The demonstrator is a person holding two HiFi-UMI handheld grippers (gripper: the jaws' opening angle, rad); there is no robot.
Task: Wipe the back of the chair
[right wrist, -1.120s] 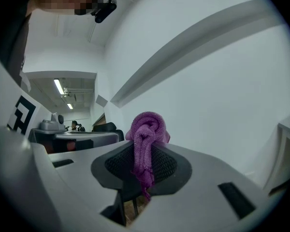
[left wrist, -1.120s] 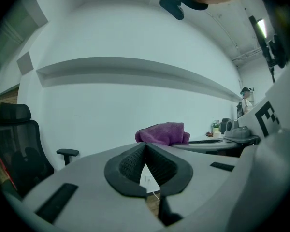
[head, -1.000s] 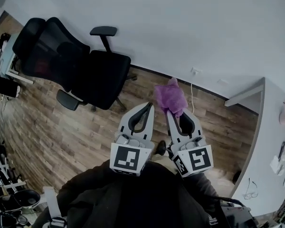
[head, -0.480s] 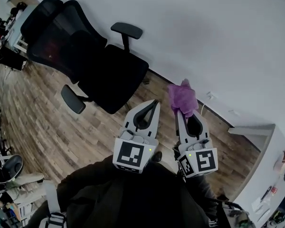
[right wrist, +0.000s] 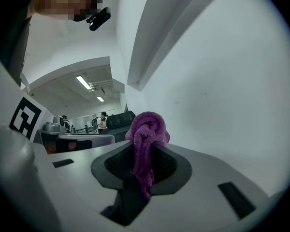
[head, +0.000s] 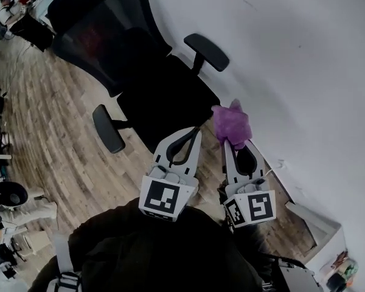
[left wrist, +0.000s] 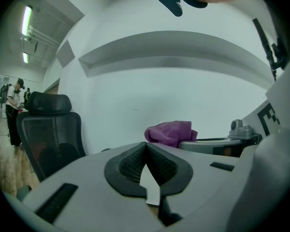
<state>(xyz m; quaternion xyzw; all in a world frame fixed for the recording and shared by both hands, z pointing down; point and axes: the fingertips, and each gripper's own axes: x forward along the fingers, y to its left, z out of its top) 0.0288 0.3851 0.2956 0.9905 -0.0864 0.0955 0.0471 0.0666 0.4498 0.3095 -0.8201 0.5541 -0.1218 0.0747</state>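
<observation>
A black office chair (head: 152,84) with a mesh back (head: 103,29) stands on the wood floor by the white wall, ahead and left of both grippers. In the left gripper view the chair's back (left wrist: 50,134) and headrest show at the left. My right gripper (head: 231,142) is shut on a bunched purple cloth (head: 232,124), held up near the wall, right of the seat. The cloth (right wrist: 146,134) fills the jaws in the right gripper view. My left gripper (head: 194,131) is shut and holds nothing, its tip over the seat's front edge.
The white wall (head: 304,72) runs close along the right. Two armrests (head: 207,52) (head: 108,136) stick out from the chair. Desks and office gear (head: 12,17) line the far left, and a person (left wrist: 13,111) stands in the distance behind the chair.
The view has closed in on the chair, which now sits larger and nearer to both grippers. The grippers keep their pose, the cloth still held in the right one.
</observation>
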